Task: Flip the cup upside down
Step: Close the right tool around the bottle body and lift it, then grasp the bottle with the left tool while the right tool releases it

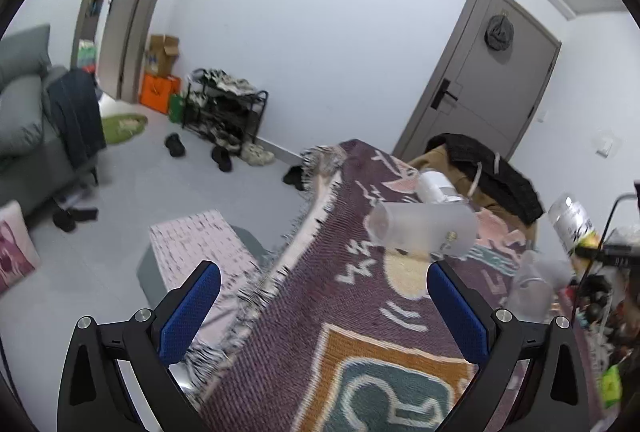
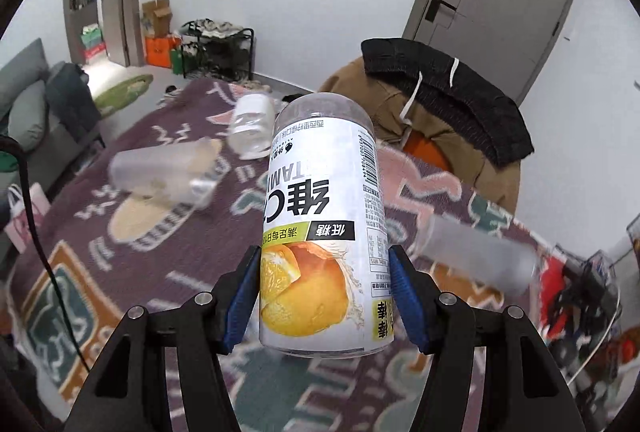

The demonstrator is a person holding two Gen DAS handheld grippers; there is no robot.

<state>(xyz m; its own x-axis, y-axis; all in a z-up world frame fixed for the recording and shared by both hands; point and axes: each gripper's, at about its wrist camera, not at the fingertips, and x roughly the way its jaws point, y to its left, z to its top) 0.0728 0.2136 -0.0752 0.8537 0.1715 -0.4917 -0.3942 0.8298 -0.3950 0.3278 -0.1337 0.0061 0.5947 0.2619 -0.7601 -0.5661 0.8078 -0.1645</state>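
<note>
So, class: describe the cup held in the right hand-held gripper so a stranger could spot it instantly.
Start at the purple patterned blanket over the table. Above it, the right hand-held gripper clamps a printed cup. Unlike the plain frosted cups lying around it, it carries an orange-fruit picture and a barcode.

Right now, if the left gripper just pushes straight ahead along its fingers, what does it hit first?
Probably the frosted cup lying on its side on the woven blanket. The left gripper is open and empty, and the cup sits slightly right of centre, so a glancing hit or a miss is possible; depth is unclear.
</note>
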